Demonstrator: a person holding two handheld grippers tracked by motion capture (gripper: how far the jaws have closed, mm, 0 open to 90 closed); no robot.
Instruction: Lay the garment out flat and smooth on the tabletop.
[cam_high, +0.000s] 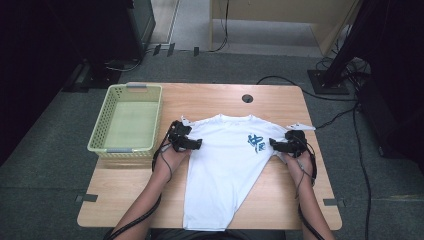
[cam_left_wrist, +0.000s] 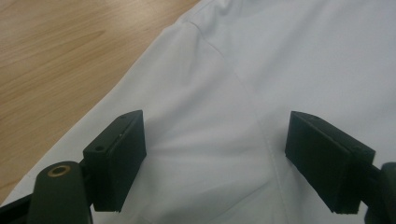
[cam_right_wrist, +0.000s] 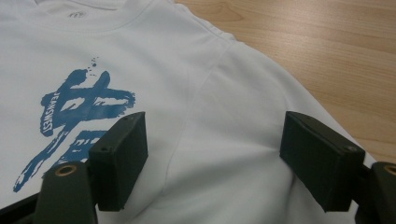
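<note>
The left gripper (cam_high: 196, 144) is seen left of centre in the high view, held in a hand (cam_high: 172, 154) that comes up from the bottom edge, with its tips over the left shoulder of the white T-shirt (cam_high: 227, 165). In the left gripper view its jaws are spread wide at the lower left and lower right of the frame, with white cloth and a sleeve seam (cam_left_wrist: 247, 102) lying flat between them; the pads appear to rest on or just above the fabric, and nothing is pinched. Bare wood of the table (cam_left_wrist: 60, 51) is shown in the upper left of that view.

The T-shirt is spread face up across the middle of the table (cam_high: 280, 95) in the high view, collar toward the top of the frame and hem at the bottom edge, with a blue print (cam_high: 256, 142) right of its centre. A pale green basket (cam_high: 102, 130) is placed at the table's left side, well apart from the shirt.

The right gripper (cam_high: 274, 144) is found right of centre in the high view, over the shirt's right shoulder. In the right gripper view its jaws are likewise set wide apart, with flat cloth between them and nothing clamped; the blue print (cam_right_wrist: 77, 109) is seen at the left of that frame and table wood in the upper right
</note>
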